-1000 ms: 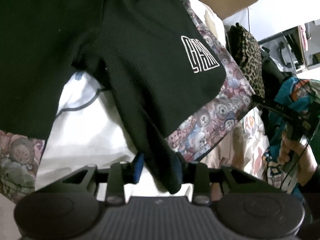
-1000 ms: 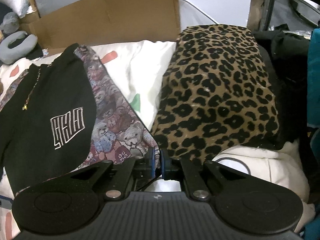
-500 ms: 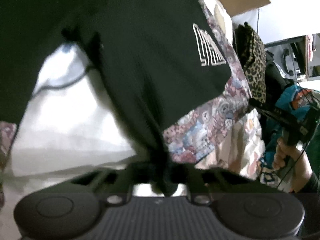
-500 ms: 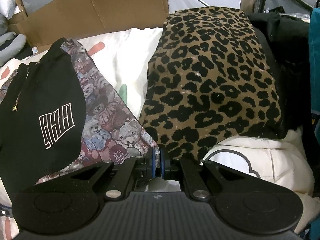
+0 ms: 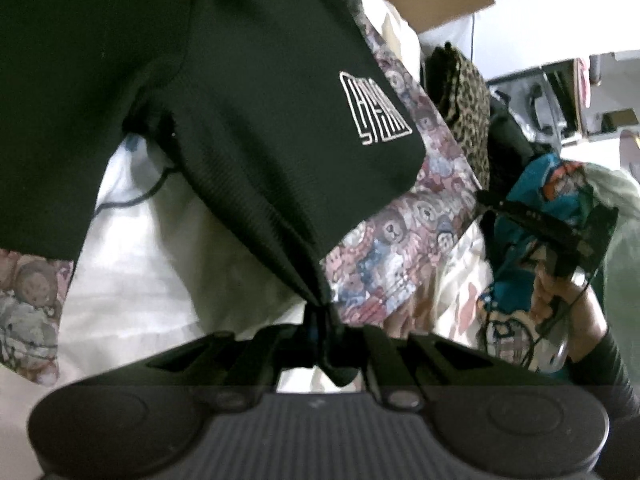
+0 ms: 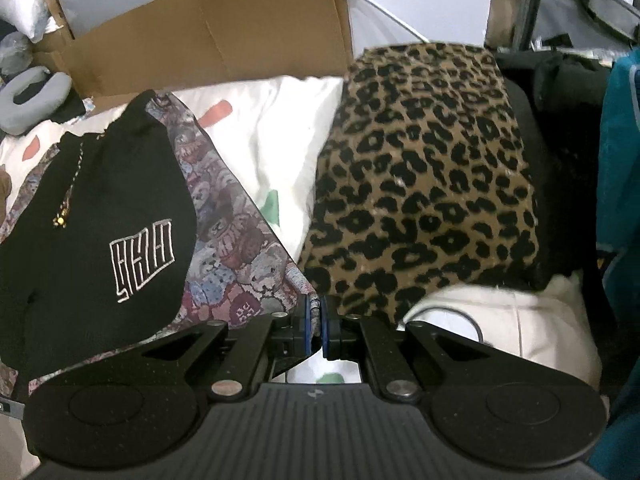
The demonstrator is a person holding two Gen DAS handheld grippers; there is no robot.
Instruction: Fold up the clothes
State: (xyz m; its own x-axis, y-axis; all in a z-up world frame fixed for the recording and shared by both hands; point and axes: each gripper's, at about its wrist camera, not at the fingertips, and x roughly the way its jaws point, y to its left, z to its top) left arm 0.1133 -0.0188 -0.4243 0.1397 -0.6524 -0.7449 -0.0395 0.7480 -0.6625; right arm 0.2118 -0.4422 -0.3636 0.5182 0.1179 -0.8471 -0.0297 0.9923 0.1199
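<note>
Since a second ago, the left gripper (image 5: 318, 332) has tightened from a loose hold to a firm pinch on a bunched corner of the black garment (image 5: 224, 92), pulling the fabric into taut folds. That garment, with a white outlined logo (image 6: 141, 255), lies spread over a teddy-bear print cloth (image 6: 232, 248) on pale bedding (image 5: 152, 272). The right gripper (image 6: 316, 326) has its tongs nearly together, clamped on the bear cloth's corner, just beside a leopard-print cushion (image 6: 432, 184). A cardboard sheet (image 6: 224, 44) stands behind.
</note>
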